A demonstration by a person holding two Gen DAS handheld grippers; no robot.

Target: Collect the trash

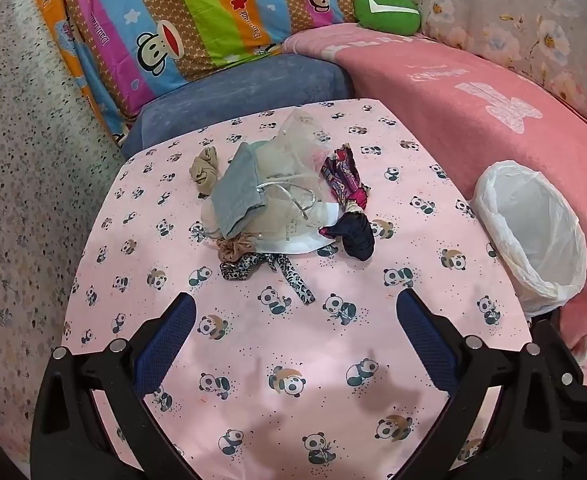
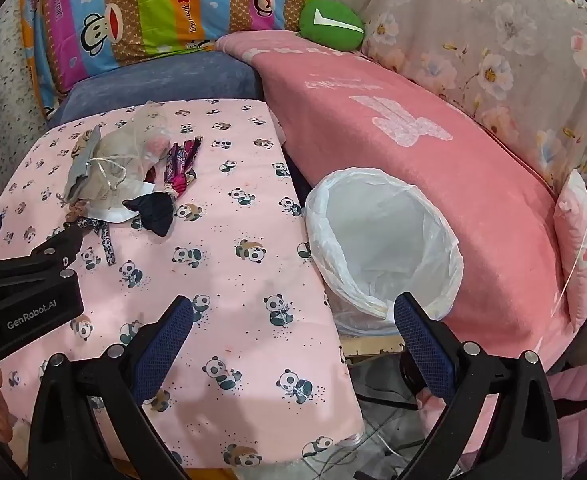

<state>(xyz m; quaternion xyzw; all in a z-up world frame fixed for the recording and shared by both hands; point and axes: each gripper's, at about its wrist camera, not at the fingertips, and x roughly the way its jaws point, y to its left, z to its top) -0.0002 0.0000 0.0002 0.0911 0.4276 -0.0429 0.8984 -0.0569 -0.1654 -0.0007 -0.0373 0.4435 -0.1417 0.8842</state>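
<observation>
Blue-padded, the left tongs [image 1: 296, 306] stood spread wide with nothing between the pads, hanging above bare pink panda-print cloth that covered the surface [image 1: 253, 360]. The right tongs [image 2: 293, 312] were just as wide and just as empty, hovering over the right-hand edge of that surface with the bin close ahead. In the right wrist view the body of the left tongs showed at the left border, so the two tools hung side by side, both tilted downward. Ahead of the left tongs, near the middle of the surface, lay the trash in one loose heap: a leopard-print strip [image 1: 289, 280] nearest, a dark navy scrap [image 1: 355, 236] ahead and to the right, a tan ruffled scrunchie [image 1: 233, 248] to the left, then a grey cloth piece [image 1: 235, 194] lying over a white paper label [image 1: 293, 240], a sheer gauze bag [image 1: 289, 152] with a silver cord, a beige knot of fabric [image 1: 203, 166] and a purple patterned bundle [image 1: 343, 172] at the far side. Right of the left tongs, beside the surface and against the pink blanket [image 1: 473, 92], stood the bin [image 2: 385, 240], lined with a white plastic bag and seemingly empty. Beyond lay a blue cushion, a striped cartoon quilt and a green pillow. Nothing appeared collected yet, so the first pick seemed to be in hand. The next move would likely call for reaching forward and down to the nearest piece and pinching thin, limp fabric cleanly off the cloth without dragging its neighbours.
</observation>
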